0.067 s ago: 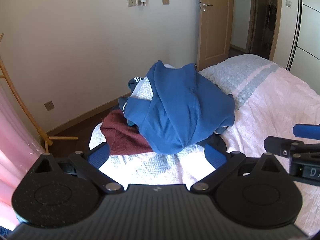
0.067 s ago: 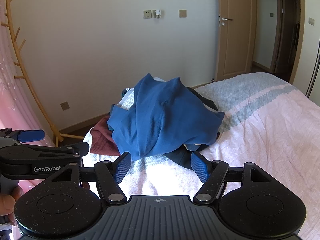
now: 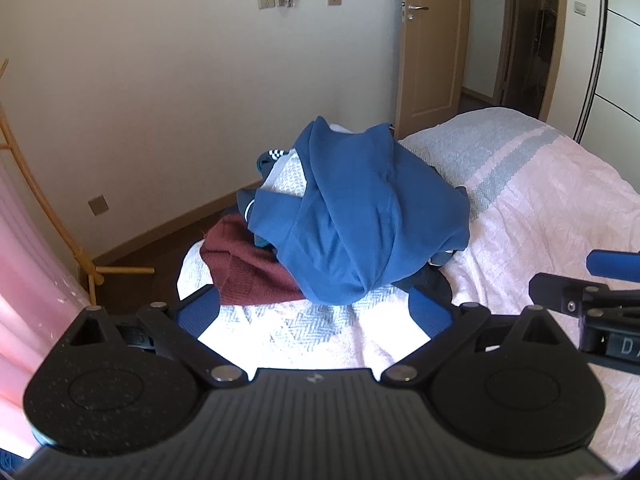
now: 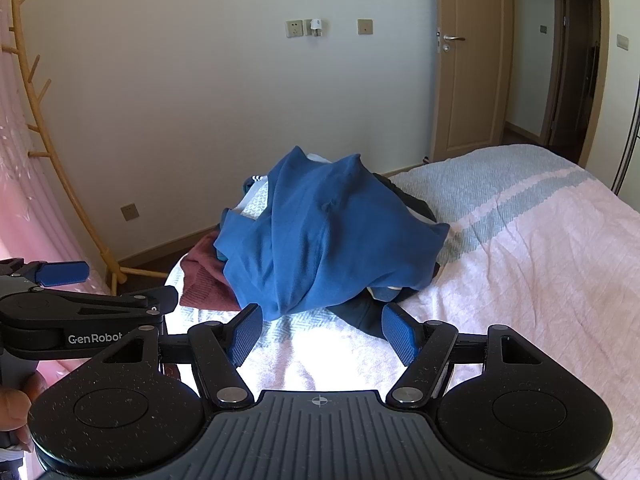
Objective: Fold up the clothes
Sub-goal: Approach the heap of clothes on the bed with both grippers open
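**Clothes heap waiting on the bed, both grippers standing open**

A bed with a pale pink and grey-striped woven bedspread is filling the lower right of both views, sunlight glaring on its near edge. A cream wall with sockets is running across the top, a light wooden door is standing at the upper right, and a bamboo coat rack is curving up the left edge beside a pink curtain.

A crumpled blue sweatshirt is lying on top of the heap at frame centre, on the bed's corner. A maroon knitted garment is poking out at its lower left, with white patterned fabric behind.

The left gripper is holding its fingers wide apart, nothing between them. The right gripper is also keeping its fingers apart, just short of the heap.
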A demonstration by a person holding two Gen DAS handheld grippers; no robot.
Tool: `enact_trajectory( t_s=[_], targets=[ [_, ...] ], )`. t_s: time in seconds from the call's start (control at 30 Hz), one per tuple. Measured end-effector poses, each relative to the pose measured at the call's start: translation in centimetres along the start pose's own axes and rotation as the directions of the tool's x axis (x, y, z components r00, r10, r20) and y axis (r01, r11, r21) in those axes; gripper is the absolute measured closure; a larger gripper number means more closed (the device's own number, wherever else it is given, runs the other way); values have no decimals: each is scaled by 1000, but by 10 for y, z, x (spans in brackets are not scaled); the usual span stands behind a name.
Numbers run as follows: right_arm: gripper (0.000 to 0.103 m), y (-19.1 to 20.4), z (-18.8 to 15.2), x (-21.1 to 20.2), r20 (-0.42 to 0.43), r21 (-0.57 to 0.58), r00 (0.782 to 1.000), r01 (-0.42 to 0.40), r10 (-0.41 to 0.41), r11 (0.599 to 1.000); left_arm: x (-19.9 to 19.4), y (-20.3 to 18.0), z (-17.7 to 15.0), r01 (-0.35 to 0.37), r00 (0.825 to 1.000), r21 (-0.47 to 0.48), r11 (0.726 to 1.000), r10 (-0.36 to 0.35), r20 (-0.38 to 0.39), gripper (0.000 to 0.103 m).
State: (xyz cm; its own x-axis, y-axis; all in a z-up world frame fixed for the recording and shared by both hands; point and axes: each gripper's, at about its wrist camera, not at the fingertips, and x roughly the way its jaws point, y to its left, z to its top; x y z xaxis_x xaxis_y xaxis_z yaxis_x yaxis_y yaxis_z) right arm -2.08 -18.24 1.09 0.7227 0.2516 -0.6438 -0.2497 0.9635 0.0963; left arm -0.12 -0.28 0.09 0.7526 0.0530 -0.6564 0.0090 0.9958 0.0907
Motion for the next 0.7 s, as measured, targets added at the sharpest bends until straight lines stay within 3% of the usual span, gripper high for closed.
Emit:
enact_trajectory(
  t_s=[0.7],
  targets=[
    [33, -6, -10, 0, -1, 1, 1000, -10, 10, 1000, 3, -4, -12, 16, 999, -26, 1000, -17, -39, 4]
  ],
)
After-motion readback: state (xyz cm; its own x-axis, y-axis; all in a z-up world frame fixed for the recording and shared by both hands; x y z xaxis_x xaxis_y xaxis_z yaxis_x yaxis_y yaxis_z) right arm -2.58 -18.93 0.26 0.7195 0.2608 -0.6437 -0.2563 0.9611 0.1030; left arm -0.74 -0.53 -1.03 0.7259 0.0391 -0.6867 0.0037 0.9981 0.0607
